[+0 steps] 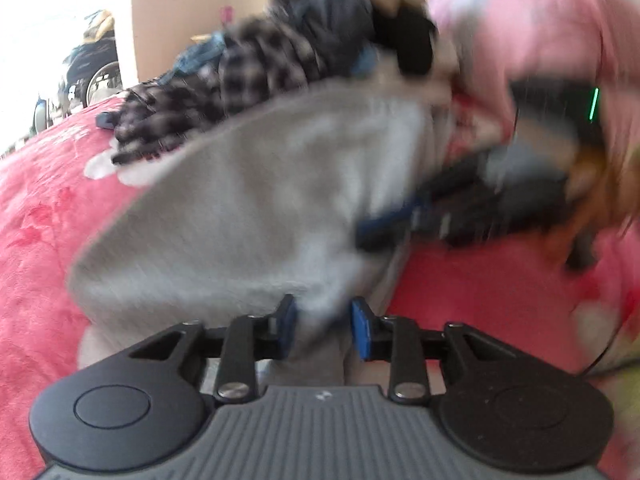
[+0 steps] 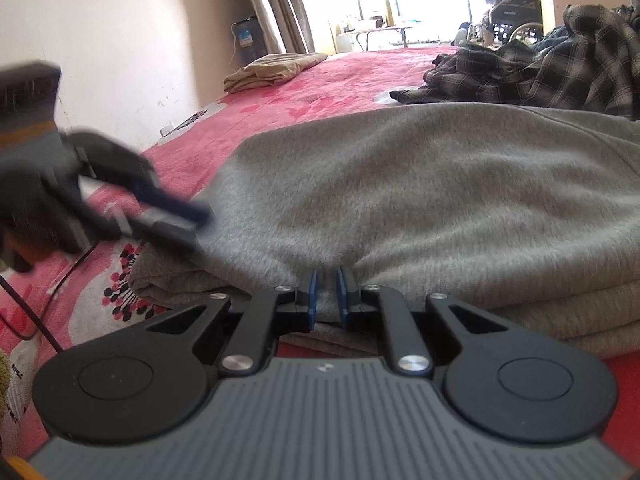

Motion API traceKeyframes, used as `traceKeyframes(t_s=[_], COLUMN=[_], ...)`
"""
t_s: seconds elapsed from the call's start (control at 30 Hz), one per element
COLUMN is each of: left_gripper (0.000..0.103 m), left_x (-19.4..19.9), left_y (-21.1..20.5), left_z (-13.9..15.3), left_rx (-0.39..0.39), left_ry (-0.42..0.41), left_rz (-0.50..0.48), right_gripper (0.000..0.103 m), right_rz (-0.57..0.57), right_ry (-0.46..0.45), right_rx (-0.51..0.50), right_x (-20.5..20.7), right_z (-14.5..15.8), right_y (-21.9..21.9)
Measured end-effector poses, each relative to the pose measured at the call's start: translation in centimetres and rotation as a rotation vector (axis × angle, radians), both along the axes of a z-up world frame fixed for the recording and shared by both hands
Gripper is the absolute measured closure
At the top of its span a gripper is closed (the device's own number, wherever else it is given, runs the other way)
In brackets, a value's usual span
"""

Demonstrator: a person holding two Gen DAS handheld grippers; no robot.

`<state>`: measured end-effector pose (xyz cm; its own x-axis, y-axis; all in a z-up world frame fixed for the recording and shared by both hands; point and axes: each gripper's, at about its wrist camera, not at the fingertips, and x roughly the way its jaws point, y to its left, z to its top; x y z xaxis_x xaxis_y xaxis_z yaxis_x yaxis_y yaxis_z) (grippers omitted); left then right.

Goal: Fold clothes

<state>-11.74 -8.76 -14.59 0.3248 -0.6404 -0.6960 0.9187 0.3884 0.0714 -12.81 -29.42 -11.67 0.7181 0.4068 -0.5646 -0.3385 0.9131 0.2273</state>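
Observation:
A grey sweatshirt (image 2: 420,184) lies folded in layers on the pink bed cover. My right gripper (image 2: 327,292) is shut on a pinch of its near edge, the blue pads close together with grey cloth between them. The left wrist view is blurred; there the same grey sweatshirt (image 1: 248,200) spreads ahead, and my left gripper (image 1: 324,320) stands open with a fold of the cloth loose between its pads. The right gripper (image 1: 380,232) appears at the garment's right edge. In the right wrist view the left gripper (image 2: 192,216) is a dark blur at the garment's left edge.
A heap of plaid and dark clothes (image 2: 540,68) lies behind the sweatshirt. A folded tan cloth (image 2: 272,70) rests far back by the wall. The pink flowered blanket (image 2: 312,92) covers the bed. A person's pink sleeve (image 1: 532,32) fills the upper right of the left wrist view.

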Motion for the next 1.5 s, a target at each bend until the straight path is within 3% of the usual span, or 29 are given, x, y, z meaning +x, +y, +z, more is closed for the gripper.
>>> traceKeyframes(t_s=[0.07, 0.27, 0.37, 0.4, 0.43, 0.67, 0.77, 0.8, 0.93, 1.0, 1.17, 1.3, 1.43, 1.5], left_gripper=[0.068, 0.068, 0.068, 0.067, 0.067, 0.067, 0.067, 0.067, 0.063, 0.058, 0.046, 0.046, 0.046, 0.046], left_x=[-0.7, -0.2, -0.3, -0.3, -0.3, -0.3, -0.5, -0.4, 0.0, 0.4, 2.8, 5.3, 7.9, 8.9], left_y=[0.2, 0.7, 0.7, 0.7, 0.7, 0.7, 0.7, 0.8, 1.4, 2.0, 5.3, 8.6, 10.6, 11.1], left_z=[-0.4, -0.3, -0.4, -0.4, -0.3, -0.3, -0.3, -0.2, 0.8, 1.6, 4.2, 5.3, 4.3, 3.7], left_rx=[-0.003, -0.021, -0.024, -0.025, -0.023, -0.028, -0.027, -0.026, -0.04, -0.061, -0.144, -0.212, -0.234, -0.244], left_ry=[-0.042, 0.006, 0.004, 0.005, 0.002, 0.006, -0.007, -0.007, 0.022, 0.062, 0.231, 0.313, 0.406, 0.45], left_rz=[-0.002, 0.031, 0.031, 0.031, 0.029, 0.037, 0.027, 0.023, 0.018, 0.03, 0.095, 0.209, 0.371, 0.427], right_gripper=[0.093, 0.09, 0.083, 0.073, 0.071, 0.069, 0.07, 0.07, 0.07, 0.07, 0.069, 0.069, 0.061, 0.059], right_rz=[0.004, -0.007, -0.075, -0.085, -0.1, -0.263, -0.309, -0.316, -0.329, -0.267, 0.042, 0.237, 0.376, 0.39], right_ry=[-0.029, -0.164, -0.116, -0.115, -0.118, -0.155, -0.032, -0.033, -0.068, -0.135, -0.22, -0.206, -0.119, -0.19], right_rx=[-0.04, -0.159, -0.203, -0.162, -0.136, -0.02, -0.114, -0.114, -0.125, -0.086, -0.072, -0.097, -0.229, -0.277], right_x=[-0.5, -2.2, -1.5, -1.6, -1.6, -0.8, 0.4, 0.3, 0.7, 0.5, 1.1, 1.6, 1.6, 0.5], right_z=[0.0, 2.8, 1.1, 0.4, 0.6, 3.0, -0.8, -1.1, 1.4, 3.3, 5.5, 4.4, 0.5, 0.0], right_y=[0.5, 0.8, -1.8, -3.2, -3.9, -7.6, -9.5, -9.6, -8.2, -6.5, -0.2, 4.2, 7.5, 8.0])
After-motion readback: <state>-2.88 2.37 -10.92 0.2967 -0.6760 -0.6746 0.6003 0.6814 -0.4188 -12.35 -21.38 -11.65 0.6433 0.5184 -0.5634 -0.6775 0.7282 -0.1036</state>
